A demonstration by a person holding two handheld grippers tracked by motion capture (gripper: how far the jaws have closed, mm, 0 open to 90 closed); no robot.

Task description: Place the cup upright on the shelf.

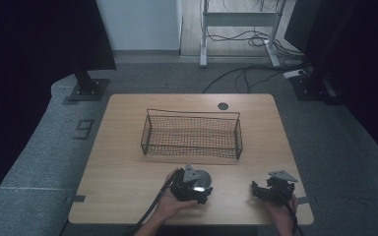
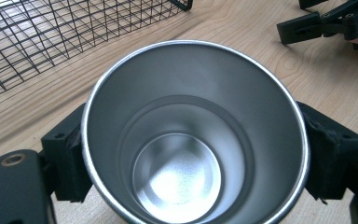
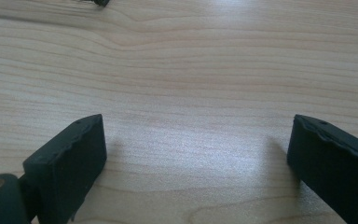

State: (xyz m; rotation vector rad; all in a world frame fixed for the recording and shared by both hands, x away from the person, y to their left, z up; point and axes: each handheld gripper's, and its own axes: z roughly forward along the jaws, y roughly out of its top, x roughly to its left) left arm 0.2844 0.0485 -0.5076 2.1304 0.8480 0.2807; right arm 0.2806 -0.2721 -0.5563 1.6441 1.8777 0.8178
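The left gripper clamps the steel cup (upright, mouth up). The wire basket lies just beyond the cup. The right gripper stands released, farther off.

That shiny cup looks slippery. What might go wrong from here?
1. The left hand-held gripper squeezes the smooth metal cup from two sides only, near its rim, so the cup may slip or tilt when lifted.
2. The wire basket stands just beyond the cup; if the cup is carried that way too low, it might knock the near wall.
3. The right hand-held gripper rests open close by, so a sideways swing might bump it.
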